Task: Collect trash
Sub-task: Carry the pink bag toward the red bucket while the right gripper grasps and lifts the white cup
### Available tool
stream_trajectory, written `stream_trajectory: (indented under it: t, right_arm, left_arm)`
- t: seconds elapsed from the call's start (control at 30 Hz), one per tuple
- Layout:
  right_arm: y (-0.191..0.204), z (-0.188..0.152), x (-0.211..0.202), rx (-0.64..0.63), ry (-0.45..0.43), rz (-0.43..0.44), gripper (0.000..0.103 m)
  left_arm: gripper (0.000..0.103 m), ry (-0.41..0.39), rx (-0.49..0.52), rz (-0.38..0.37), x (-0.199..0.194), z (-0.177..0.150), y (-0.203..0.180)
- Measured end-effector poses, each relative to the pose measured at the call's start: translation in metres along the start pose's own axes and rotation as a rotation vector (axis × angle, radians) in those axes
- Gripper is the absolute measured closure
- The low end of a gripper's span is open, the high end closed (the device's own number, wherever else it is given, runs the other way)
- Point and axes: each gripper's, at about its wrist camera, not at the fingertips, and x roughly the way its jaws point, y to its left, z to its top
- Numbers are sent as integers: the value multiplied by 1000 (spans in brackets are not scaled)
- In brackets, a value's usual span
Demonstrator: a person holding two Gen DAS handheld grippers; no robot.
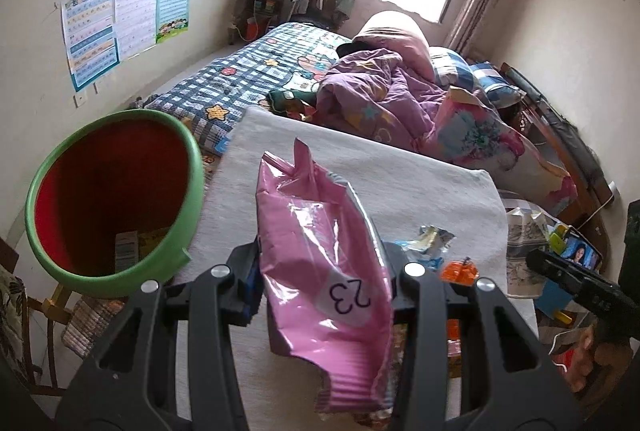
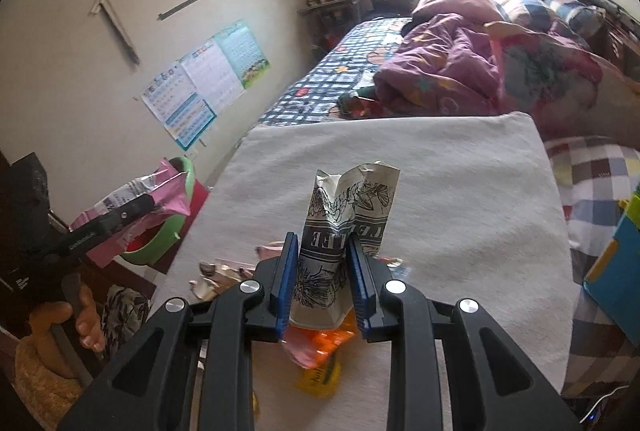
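Grey cloth covers the table [image 1: 420, 183], which stands against a bed with a blue checked sheet [image 1: 248, 79] under a bright window. At the table's left edge sits a round bin with a green rim and red inside [image 1: 112, 203], holding some printed packaging at its bottom. The left gripper [image 1: 324, 271] has its fingers pinched on a crumpled pink foil wrapper marked "23" [image 1: 324, 263], lifted above the table just right of the bin. The right gripper [image 2: 325, 279] has its blue-padded fingers [image 2: 286, 279] clamped on a crumpled white paper bag with black flower print and lettering [image 2: 344, 215], held upright over the table's near edge. Beneath it on the cloth lie an orange and yellow wrapper [image 2: 324, 355] and small silvery scraps [image 2: 216, 277]. A small blue-and-white wrapper [image 1: 430, 239] and an orange piece [image 1: 460, 271] lie beside the pink wrapper.
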Motion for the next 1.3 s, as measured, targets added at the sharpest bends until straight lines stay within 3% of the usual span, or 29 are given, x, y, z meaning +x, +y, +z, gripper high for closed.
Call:
stream_trajectory:
  t: [0.63, 1.3]
  right_arm:
    - [102, 42, 54, -125, -4, 106, 78]
    - [214, 53, 133, -216, 92, 193, 78]
  left_arm:
    - [61, 6, -51, 80, -9, 10, 95]
    - [61, 46, -83, 114, 15, 16, 170]
